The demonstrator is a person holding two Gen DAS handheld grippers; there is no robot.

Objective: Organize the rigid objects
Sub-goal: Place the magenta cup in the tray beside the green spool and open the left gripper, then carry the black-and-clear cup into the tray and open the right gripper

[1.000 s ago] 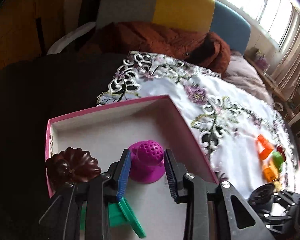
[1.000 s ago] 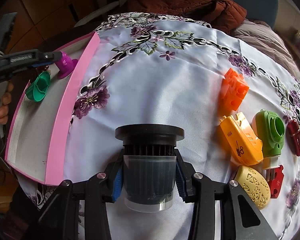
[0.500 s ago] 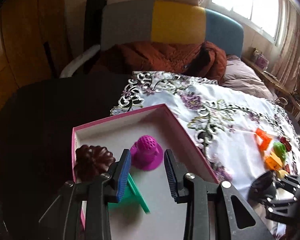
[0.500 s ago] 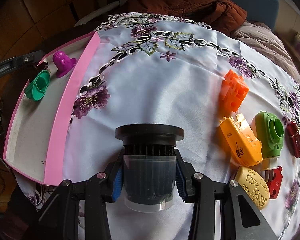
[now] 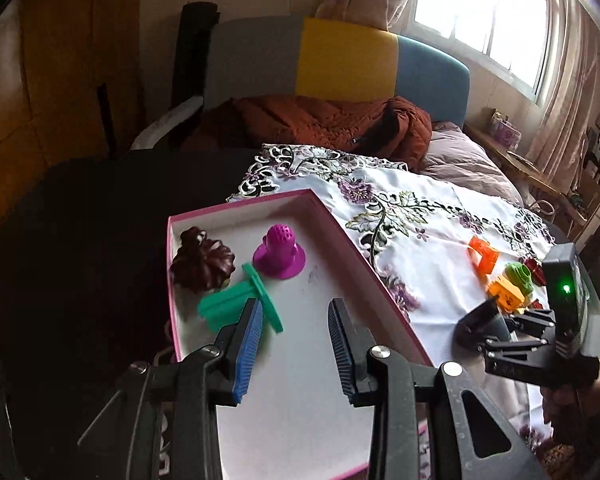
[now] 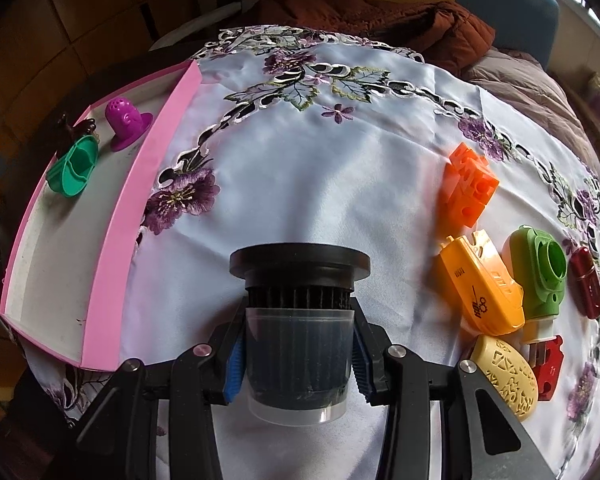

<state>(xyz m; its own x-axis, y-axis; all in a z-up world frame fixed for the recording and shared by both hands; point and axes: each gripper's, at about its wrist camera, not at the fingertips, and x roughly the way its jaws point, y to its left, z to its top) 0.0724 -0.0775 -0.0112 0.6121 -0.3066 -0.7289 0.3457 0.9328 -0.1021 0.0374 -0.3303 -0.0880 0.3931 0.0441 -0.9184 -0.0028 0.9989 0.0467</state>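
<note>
Between right gripper [image 6: 296,360] jaws, clamped black ribbed filter [image 6: 298,304] with clear cup, left gripper [image 5: 294,344] jaws apart, empty

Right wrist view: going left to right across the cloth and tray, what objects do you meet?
Green piece → purple perforated cap → black filter canister held in the right tongs → orange block → green housing → dark red capsule.

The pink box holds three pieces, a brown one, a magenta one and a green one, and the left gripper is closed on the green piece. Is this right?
Not quite. The pink box does hold the brown piece, magenta piece and green piece, but the left gripper holds nothing: the left wrist view shows open jaws, empty between them.
</note>
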